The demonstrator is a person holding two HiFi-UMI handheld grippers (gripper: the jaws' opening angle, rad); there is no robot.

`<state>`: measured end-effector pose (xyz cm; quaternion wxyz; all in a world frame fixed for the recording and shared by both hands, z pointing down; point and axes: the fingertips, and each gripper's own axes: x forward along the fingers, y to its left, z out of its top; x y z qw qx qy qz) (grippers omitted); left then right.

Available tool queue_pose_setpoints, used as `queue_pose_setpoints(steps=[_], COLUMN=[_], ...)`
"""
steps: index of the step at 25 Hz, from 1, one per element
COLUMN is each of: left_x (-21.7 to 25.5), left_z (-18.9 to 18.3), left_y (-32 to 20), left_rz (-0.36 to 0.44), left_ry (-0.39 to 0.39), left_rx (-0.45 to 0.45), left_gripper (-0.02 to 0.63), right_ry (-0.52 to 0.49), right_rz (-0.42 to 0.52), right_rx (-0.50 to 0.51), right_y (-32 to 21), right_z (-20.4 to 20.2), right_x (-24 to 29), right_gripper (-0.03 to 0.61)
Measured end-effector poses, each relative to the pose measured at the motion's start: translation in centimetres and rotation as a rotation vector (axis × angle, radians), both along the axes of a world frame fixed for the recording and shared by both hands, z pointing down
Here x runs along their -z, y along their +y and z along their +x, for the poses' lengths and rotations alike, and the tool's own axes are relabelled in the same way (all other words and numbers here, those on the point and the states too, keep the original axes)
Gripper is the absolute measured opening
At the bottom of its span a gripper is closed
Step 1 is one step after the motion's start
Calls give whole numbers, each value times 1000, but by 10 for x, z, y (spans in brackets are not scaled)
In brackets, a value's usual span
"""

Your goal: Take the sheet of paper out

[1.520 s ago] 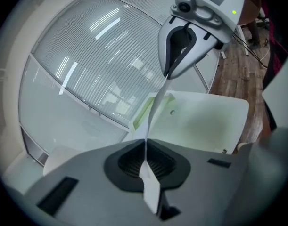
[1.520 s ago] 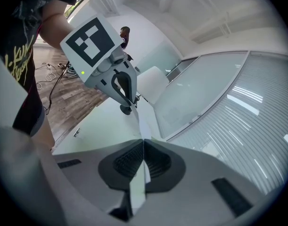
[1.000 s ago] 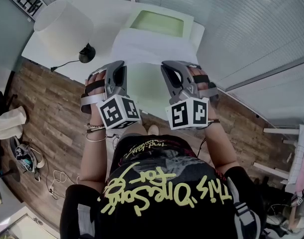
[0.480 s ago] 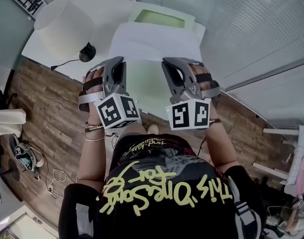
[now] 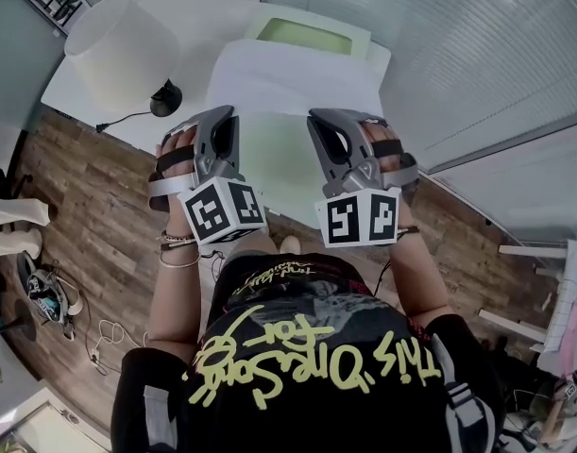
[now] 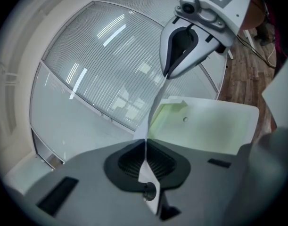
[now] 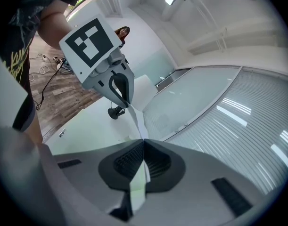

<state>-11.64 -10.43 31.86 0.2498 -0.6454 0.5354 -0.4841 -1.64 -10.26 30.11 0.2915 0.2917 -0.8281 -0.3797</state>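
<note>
A white sheet of paper (image 5: 293, 78) hangs in the air over the white table (image 5: 198, 17), held by its near edge. My left gripper (image 5: 224, 121) is shut on the sheet's left side and my right gripper (image 5: 324, 124) is shut on its right side. In the left gripper view the sheet (image 6: 155, 102) runs edge-on from my shut jaws to the right gripper (image 6: 169, 74). From the right gripper view the same edge (image 7: 136, 121) leads to the left gripper (image 7: 127, 102). Beyond the sheet lies a pale green open folder (image 5: 305, 34), also seen flat on the table (image 6: 205, 131).
A white lampshade (image 5: 118, 45) and a black lamp base (image 5: 165, 100) with its cord stand on the table's left part. Glass walls with blinds (image 5: 477, 55) close the far and right sides. Wooden floor (image 5: 90, 215) lies below the table's near edge.
The sheet's far edge now covers more of the green folder than a second ago. Both grippers have stayed almost in place, shut on the sheet.
</note>
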Motion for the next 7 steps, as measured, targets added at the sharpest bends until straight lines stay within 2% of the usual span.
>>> queue_pose_setpoints(steps=[7], left_x=[0], left_z=[-2], left_y=[0], left_rz=[5], left_ry=[5], left_rx=[8], left_gripper=[9], right_ry=[-8], right_rz=[-1], right_rx=[4], right_y=[0], right_z=[-2], right_x=[1], right_gripper=[8])
